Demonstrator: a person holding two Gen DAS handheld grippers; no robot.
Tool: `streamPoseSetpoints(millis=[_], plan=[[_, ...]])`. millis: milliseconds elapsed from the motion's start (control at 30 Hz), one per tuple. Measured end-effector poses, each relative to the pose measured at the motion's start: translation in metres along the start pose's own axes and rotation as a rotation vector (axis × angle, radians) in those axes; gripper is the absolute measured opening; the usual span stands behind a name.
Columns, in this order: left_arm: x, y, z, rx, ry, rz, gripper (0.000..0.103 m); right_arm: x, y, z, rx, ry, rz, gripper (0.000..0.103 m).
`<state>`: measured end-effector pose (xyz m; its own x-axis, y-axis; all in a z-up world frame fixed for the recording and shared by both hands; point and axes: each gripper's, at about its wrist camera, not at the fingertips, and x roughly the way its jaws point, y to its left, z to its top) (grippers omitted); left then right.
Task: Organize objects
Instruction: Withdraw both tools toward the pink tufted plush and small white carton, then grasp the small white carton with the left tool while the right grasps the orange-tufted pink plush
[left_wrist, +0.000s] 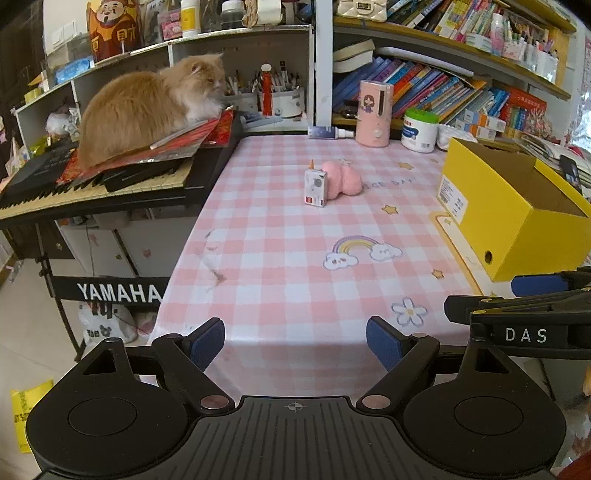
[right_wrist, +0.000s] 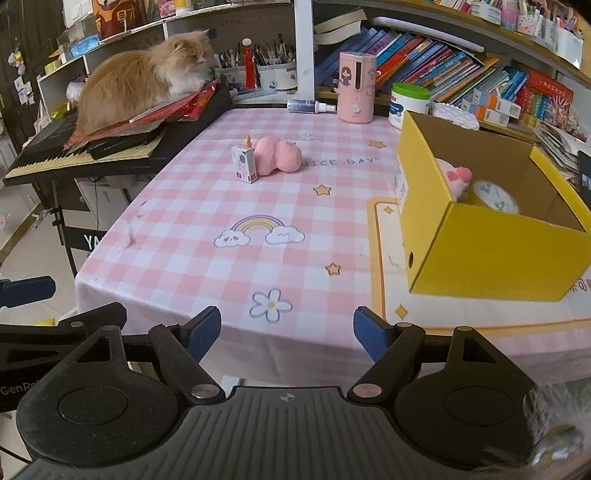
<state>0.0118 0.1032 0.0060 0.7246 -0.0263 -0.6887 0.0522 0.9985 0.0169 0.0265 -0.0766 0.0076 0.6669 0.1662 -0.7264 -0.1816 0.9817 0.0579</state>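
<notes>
A small white carton (left_wrist: 316, 187) (right_wrist: 244, 163) stands upright mid-table, touching a pink plush toy (left_wrist: 342, 180) (right_wrist: 277, 154) just behind it. An open yellow box (left_wrist: 509, 214) (right_wrist: 491, 225) sits at the right; in the right wrist view it holds a pink-and-white plush (right_wrist: 456, 177) and a tape roll (right_wrist: 495, 197). My left gripper (left_wrist: 295, 341) is open and empty over the table's near edge. My right gripper (right_wrist: 288, 332) is open and empty, also at the near edge, to the right of the left one.
An orange cat (left_wrist: 147, 105) (right_wrist: 140, 83) lies on red papers on a Yamaha keyboard (left_wrist: 110, 188) at the table's left. A pink humidifier (left_wrist: 373, 112), a white jar (left_wrist: 419, 129) and a spray bottle (left_wrist: 328, 132) stand at the back edge before bookshelves.
</notes>
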Motion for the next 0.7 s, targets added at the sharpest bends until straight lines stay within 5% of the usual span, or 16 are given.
streamPoseSetpoints(millis=[700], plan=[[0.095,-0.004,0.092,-0.032,-0.002,0.049,0.085,0.090,-0.035,0.115,0.017,-0.021,0.036,0.077]])
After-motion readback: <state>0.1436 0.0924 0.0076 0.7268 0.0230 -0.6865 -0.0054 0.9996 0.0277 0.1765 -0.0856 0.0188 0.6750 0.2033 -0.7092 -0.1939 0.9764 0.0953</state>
